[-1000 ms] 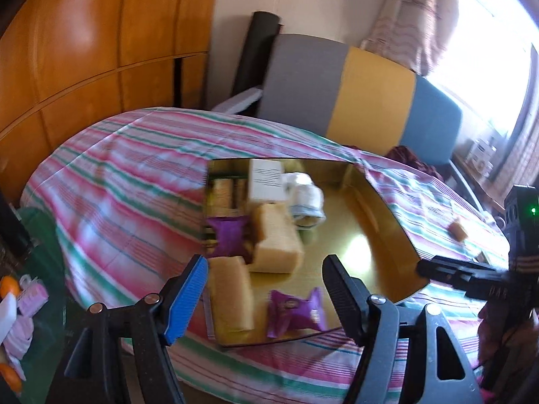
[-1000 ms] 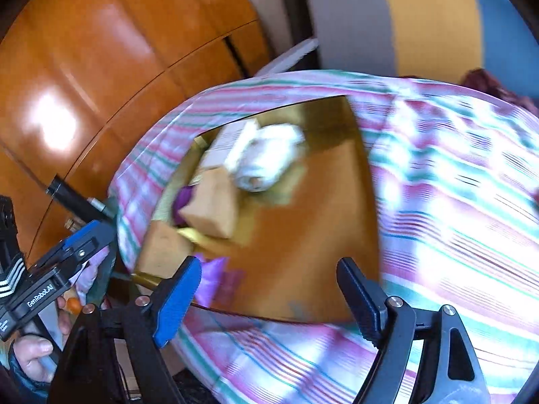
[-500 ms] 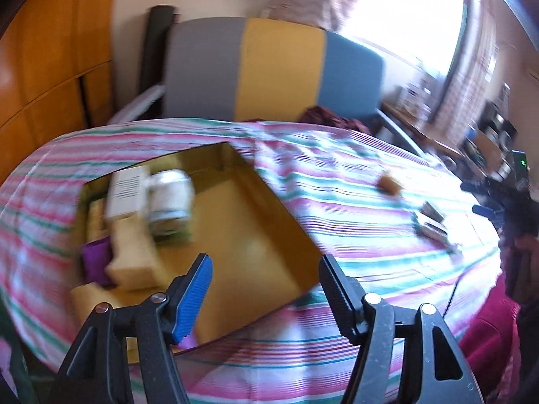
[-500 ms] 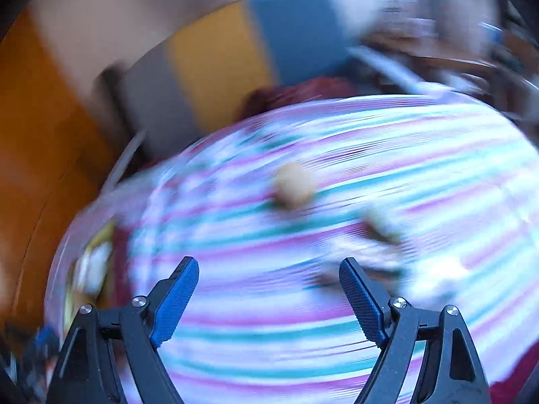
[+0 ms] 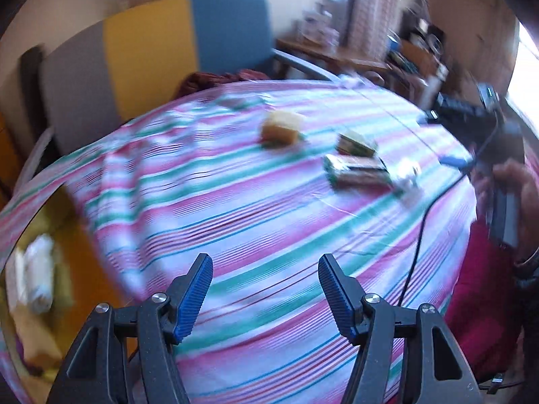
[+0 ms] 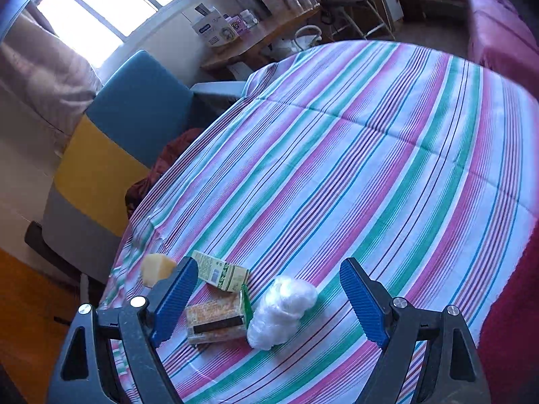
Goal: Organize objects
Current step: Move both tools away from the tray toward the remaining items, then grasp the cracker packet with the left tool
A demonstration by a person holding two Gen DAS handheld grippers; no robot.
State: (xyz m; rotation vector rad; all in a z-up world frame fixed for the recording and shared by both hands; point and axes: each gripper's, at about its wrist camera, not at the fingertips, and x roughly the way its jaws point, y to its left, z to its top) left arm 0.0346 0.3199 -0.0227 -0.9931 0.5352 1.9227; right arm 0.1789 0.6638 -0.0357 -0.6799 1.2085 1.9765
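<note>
your right claw hangs wide open and empty over the white wad and snack packets, ready to pick one. your left claw, also open, waits near the gold tray.

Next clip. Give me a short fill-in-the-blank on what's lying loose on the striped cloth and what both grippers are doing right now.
1. Both the left gripper and right gripper are open and hold ____.
2. The white plastic bundle lies between the right gripper's ____.
3. The green-printed carton lies on the ____ tablecloth.

Missing words: nothing; fingers; striped
</note>
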